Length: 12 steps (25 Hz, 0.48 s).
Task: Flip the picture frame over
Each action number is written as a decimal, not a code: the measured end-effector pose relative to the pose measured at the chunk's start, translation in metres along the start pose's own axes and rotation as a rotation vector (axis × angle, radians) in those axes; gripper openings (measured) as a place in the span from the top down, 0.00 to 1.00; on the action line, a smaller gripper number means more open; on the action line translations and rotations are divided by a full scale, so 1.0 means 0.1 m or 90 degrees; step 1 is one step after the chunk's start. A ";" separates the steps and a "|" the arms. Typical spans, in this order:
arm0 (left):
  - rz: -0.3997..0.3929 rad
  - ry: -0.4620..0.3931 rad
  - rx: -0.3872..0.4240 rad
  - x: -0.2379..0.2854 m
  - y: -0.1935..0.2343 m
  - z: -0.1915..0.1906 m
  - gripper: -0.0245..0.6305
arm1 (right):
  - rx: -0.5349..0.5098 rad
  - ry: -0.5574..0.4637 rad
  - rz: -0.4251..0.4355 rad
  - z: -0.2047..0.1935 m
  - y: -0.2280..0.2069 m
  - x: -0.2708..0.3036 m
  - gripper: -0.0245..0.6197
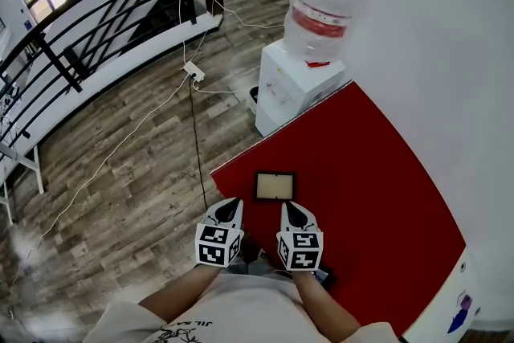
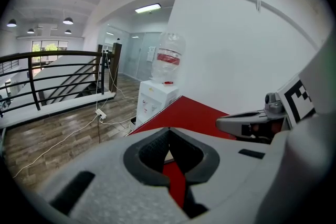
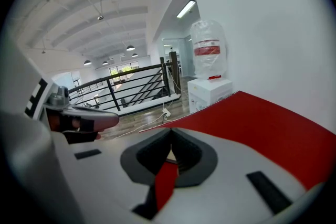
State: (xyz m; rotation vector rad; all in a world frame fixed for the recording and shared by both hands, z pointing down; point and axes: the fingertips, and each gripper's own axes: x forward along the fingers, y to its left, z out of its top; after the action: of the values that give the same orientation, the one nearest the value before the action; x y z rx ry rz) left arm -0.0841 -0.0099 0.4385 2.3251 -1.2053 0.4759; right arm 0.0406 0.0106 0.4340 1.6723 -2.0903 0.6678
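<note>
Wooden plank flooring spreads out to the left and a plain white wall rises on the right. Against that wall stands the red surface, set at a slant in the head view with one corner reaching toward me. A black metal railing runs along the far left. At the far corner of the surface stands a white water dispenser with a clear bottle on top.

Both my forearms reach forward from the bottom edge, close together and nearly parallel. My left hand-held gripper and right hand-held gripper sit side by side, marker cubes on top, noses angled forward and down. On each the jaws are pressed together with nothing between them. The left tip hangs at the near left edge of the surface; the right tip is over the red.

The picture frame lies flat near that edge, just beyond both tips and between their lines, apart from them. Its long axis runs left to right across the head view. It is a dark rectangular border around a pale panel; I cannot tell whether front or back faces up.

A white power strip lies on the floor with cables trailing from it.
</note>
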 end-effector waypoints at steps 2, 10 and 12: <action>0.005 0.003 -0.004 0.03 0.01 -0.01 0.95 | -0.002 0.003 0.003 0.00 -0.04 0.04 0.95; 0.025 0.012 -0.018 0.20 0.13 -0.09 0.95 | 0.005 0.015 -0.001 -0.05 -0.18 0.23 0.95; 0.024 0.016 -0.018 0.27 0.14 -0.11 0.95 | 0.012 0.019 -0.001 -0.09 -0.21 0.29 0.95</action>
State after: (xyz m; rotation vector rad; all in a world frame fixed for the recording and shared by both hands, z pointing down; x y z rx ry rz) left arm -0.0821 -0.0288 0.4649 2.2698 -1.2381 0.4979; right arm 0.0551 -0.0109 0.4606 1.6630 -2.0674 0.7095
